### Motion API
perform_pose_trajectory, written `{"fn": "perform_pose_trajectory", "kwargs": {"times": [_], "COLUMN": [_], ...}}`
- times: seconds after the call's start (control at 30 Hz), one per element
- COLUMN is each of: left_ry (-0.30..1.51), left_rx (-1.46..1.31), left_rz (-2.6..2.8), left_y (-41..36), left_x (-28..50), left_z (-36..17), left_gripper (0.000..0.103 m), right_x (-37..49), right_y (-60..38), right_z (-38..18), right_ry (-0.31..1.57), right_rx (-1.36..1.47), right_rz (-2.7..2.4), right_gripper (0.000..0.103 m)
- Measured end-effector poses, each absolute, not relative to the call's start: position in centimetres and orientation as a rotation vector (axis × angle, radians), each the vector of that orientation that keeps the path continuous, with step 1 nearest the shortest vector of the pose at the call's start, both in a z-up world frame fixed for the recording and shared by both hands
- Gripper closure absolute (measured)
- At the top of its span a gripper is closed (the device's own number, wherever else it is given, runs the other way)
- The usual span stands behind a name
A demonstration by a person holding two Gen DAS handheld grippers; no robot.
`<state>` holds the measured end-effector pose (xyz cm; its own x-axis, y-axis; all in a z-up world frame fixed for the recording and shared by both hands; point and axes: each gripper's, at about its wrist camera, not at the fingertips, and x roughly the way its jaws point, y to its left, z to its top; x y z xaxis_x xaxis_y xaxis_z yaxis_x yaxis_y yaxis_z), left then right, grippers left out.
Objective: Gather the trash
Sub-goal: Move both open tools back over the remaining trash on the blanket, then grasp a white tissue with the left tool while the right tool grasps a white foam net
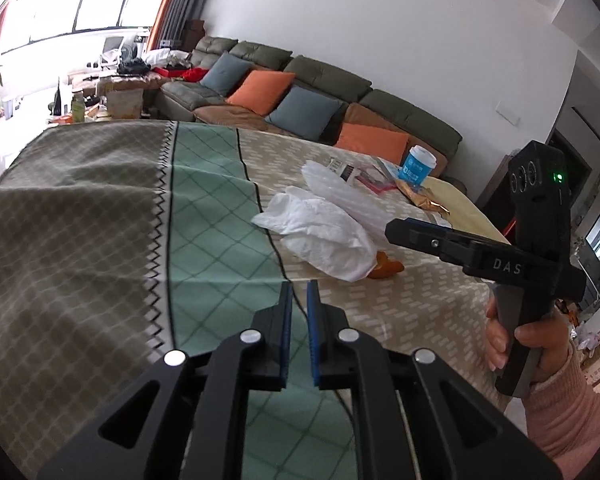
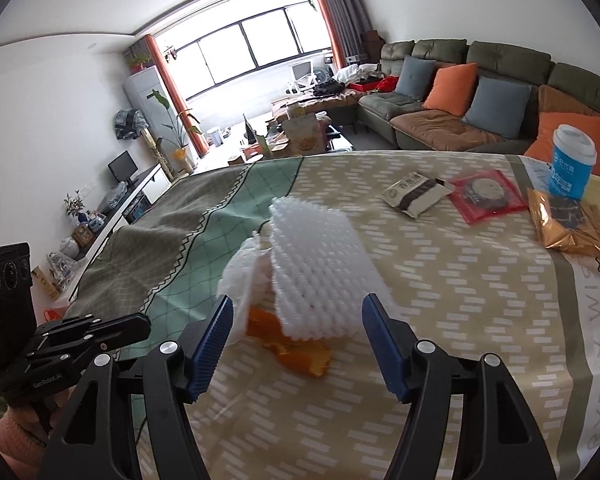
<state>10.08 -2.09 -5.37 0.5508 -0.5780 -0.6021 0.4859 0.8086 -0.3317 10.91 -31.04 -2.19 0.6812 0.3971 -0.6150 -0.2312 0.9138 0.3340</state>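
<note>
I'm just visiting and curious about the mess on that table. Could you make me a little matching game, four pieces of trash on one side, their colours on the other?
Things:
1. foam fruit net
2. paper cup
3. fruit peel
4. crinkly snack bag

Colours:
A. orange
B. gold
C. white
D. blue with a white lid

Pairs: 1-C, 2-D, 3-A, 4-B

White foam net point(image 2: 320, 268), orange peel point(image 2: 296, 354), blue-and-white cup point(image 2: 572, 164), red packet point(image 2: 486, 196), green-and-beige patterned tablecloth point(image 2: 440, 300)
</note>
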Motion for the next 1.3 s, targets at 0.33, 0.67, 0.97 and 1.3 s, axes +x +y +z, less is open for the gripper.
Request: {"fn": "perform_pose_trajectory", "kwargs": {"times": [0.33,0.67,0.97,1.3], "left_ry": [0.803,0.901,0.896,0.789], "left_rx": [-0.110,-0.127,-0.138,-0.135], "left_rz": [-0.658,-0.663,-0.680,-0.682], "left_y": [-5.3,-7.5,-7.6,-4.9], "left_x": [12.2,15.1,14.8,12.2], "left_z": [-5.3,-6.6,-6.7,-4.3], "left_gripper": [0.056,0.059,0.095,0.096], "right_x": [11.6,11.8,11.0,9.8], "right_y": [-31.8,-32.7,-33.8,-32.4], "right_z": [-2.7,-3.0,-2.3,-0.2], "right_ry": [0.767,0.775,0.745,0.693], "right_rx": [0.218,0.242,0.271,0.262], "right_rz": [0.345,0.361,0.372,0.420], "right_gripper": [0.039,0.086,0.090,0.090]}}
